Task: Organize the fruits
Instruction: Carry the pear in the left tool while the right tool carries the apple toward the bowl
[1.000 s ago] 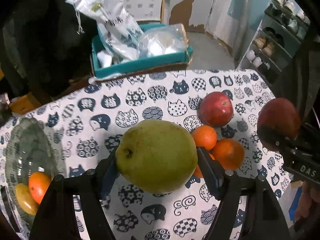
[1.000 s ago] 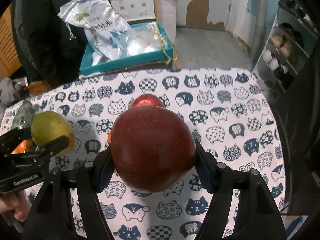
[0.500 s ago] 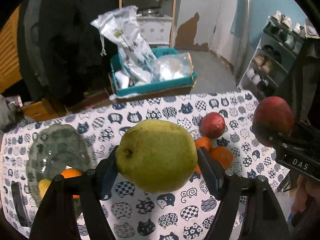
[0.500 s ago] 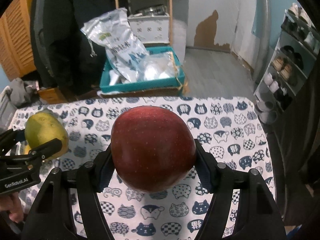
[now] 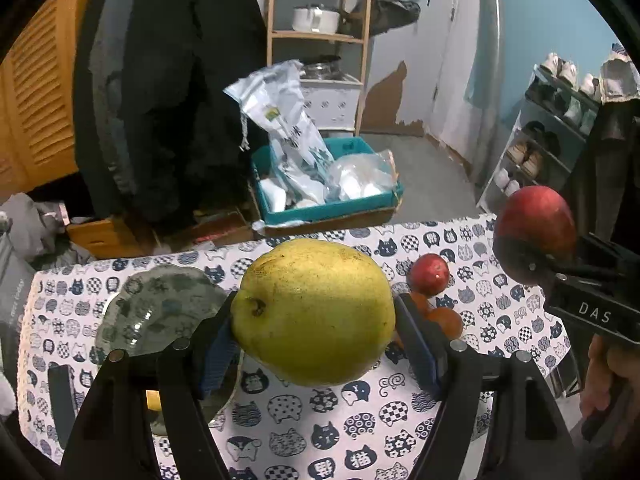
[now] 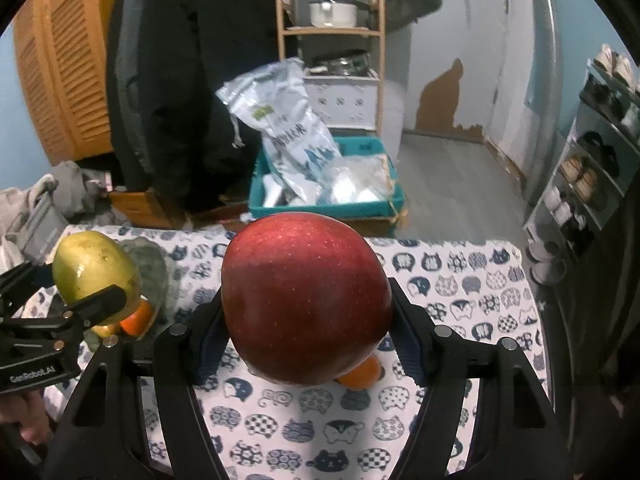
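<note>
the glass bowl [image 5: 160, 312] lies below and to the left of the left gripper [image 5: 314, 320], which is clenched on the pear [image 5: 314, 310], stem end pointing left. this hand is the nearer to the bowl. the right gripper [image 6: 306, 316] grasps the big red apple [image 6: 306, 300], off to the right, above the oranges [image 5: 444, 318] and a smaller apple [image 5: 430, 274] on the cat-print cloth [image 5: 320, 432]. a cluttered room lies beyond: a teal box [image 5: 328, 210] and shelves [image 5: 316, 36].

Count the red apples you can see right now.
2. One red apple is clamped in the right tongs; a smaller red apple sits on the cat-print tablecloth beside the oranges. Others may be hidden behind the held fruit.
</note>
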The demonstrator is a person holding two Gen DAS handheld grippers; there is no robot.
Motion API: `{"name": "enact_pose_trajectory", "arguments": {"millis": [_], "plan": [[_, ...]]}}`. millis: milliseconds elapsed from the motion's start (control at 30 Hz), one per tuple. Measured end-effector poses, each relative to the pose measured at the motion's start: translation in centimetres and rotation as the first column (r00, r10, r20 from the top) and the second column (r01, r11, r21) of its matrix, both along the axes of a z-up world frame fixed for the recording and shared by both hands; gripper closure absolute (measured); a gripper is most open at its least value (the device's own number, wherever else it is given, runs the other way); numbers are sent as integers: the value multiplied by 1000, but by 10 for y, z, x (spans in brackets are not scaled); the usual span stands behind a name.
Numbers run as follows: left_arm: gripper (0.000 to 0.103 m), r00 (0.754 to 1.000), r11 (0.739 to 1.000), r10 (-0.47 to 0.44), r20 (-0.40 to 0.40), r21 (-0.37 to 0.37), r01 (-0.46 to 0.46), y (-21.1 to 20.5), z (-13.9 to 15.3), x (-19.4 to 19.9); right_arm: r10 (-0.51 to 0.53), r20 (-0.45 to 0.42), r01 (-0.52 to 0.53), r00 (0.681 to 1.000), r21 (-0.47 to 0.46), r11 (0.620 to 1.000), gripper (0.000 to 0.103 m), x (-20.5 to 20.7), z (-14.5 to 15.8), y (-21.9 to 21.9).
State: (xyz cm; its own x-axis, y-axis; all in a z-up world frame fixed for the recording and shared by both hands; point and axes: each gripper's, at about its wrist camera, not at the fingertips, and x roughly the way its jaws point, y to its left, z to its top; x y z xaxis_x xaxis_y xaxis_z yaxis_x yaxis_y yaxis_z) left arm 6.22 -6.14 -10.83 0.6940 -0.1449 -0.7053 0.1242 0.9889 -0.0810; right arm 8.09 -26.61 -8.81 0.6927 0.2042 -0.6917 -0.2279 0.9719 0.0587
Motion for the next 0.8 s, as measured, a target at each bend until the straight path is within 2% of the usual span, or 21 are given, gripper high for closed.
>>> {"name": "enact_pose_trajectory", "arguments": {"millis": [433, 800], "plan": [[27, 993, 995, 94, 71, 7, -95, 51, 26, -21, 79, 60, -80, 995, 3, 997, 32, -7, 29, 48], [27, 981, 984, 179, 69, -1, -180, 100, 24, -27, 160, 57, -161, 985, 15, 987, 32, 1, 32, 100]]}}
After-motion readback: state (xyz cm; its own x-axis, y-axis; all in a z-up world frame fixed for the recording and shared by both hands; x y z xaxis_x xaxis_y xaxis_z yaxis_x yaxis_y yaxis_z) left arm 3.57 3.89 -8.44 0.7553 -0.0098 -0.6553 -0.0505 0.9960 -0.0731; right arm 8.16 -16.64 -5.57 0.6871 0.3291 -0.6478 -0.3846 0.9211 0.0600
